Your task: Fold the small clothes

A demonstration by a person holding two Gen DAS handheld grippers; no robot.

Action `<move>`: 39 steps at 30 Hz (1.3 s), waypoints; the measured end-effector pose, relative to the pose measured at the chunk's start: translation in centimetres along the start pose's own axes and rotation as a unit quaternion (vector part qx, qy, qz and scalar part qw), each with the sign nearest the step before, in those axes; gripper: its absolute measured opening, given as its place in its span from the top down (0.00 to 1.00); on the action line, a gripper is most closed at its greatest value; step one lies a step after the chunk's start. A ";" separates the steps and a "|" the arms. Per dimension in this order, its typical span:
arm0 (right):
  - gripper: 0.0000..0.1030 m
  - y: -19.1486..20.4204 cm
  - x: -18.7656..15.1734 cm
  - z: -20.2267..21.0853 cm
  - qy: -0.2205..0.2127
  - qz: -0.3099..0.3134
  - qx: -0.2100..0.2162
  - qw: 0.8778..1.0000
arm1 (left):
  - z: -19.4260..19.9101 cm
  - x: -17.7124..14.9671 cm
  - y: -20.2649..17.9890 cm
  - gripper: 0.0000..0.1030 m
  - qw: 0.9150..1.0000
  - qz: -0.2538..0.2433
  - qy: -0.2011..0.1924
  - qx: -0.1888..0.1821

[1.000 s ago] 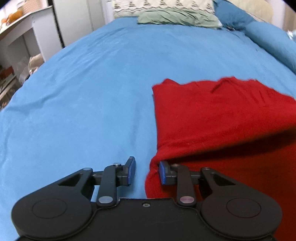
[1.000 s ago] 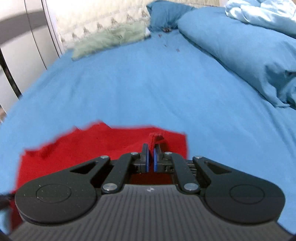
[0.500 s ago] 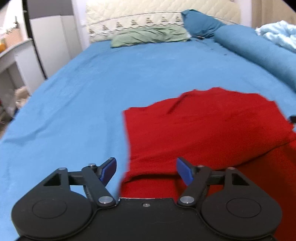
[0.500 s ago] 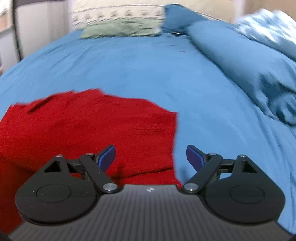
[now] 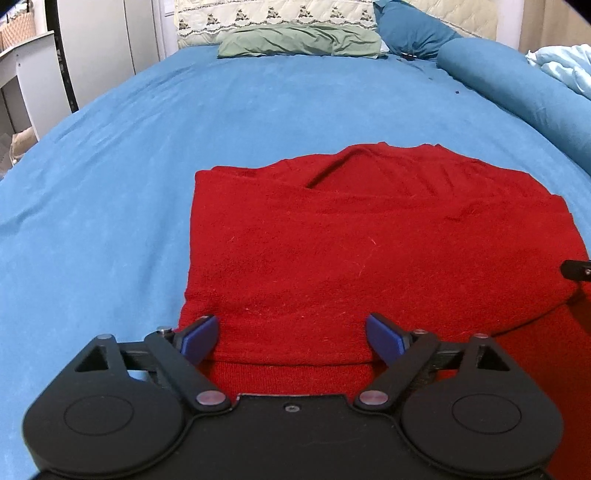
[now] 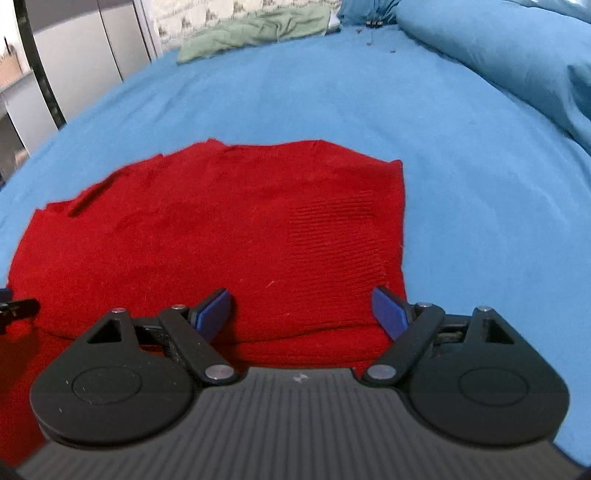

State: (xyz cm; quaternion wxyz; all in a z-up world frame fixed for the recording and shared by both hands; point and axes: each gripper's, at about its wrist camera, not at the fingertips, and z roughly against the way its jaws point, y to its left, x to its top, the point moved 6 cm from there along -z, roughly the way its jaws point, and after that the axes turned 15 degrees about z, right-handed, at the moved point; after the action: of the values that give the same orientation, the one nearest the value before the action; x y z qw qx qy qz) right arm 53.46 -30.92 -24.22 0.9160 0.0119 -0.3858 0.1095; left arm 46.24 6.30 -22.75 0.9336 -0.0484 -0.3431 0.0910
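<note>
A red knitted garment (image 5: 369, 243) lies folded on the blue bed sheet (image 5: 110, 192), its upper layer doubled over the near part. My left gripper (image 5: 291, 338) hovers over the garment's near left edge; its jaws are still opening and the pads press on nothing. In the right wrist view the same red garment (image 6: 229, 236) fills the middle, with a ribbed patch near its right edge. My right gripper (image 6: 303, 310) stands wide open above the near right part of the fold, empty. A tip of the other tool shows at each view's side edge.
A green pillow (image 5: 299, 42) and a patterned headboard (image 5: 273, 16) lie at the far end of the bed. A rolled blue duvet (image 5: 517, 85) runs along the right side. White furniture (image 5: 33, 74) stands left of the bed.
Both grippers went from nearly shut at the red fabric to wide open, letting the folded layer go. It now lies flat, and both views have shifted to look over it.
</note>
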 end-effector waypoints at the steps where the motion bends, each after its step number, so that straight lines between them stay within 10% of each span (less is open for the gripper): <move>1: 0.04 0.2 -0.1 0.0 -0.004 0.008 -0.002 1.000 | 0.0 -0.1 -0.1 0.10 1.000 -0.002 -0.002 0.003; 11: 0.03 -1.1 0.8 5.1 -0.070 -0.010 0.046 0.996 | 2.6 0.1 -1.1 0.07 0.999 -0.013 -0.035 0.037; 23: 0.02 -1.9 1.1 28.9 -0.169 0.044 0.032 0.984 | 23.6 -0.5 -3.6 0.02 0.990 -0.013 -0.139 -0.023; 32: 0.00 0.6 -6.2 42.5 -0.139 0.056 0.038 0.988 | 35.1 -6.9 0.5 0.00 0.990 0.047 -0.130 -0.037; 39: 0.00 3.6 -15.7 41.7 -0.081 0.027 0.032 0.996 | 34.0 -15.1 5.5 0.00 0.993 0.088 -0.073 -0.017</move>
State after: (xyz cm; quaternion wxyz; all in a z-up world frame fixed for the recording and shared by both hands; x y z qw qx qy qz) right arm 12.69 -34.80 -6.34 0.8776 0.0394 -0.4552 0.1448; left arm 12.08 9.59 -7.30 0.8934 -0.0874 -0.4067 0.1698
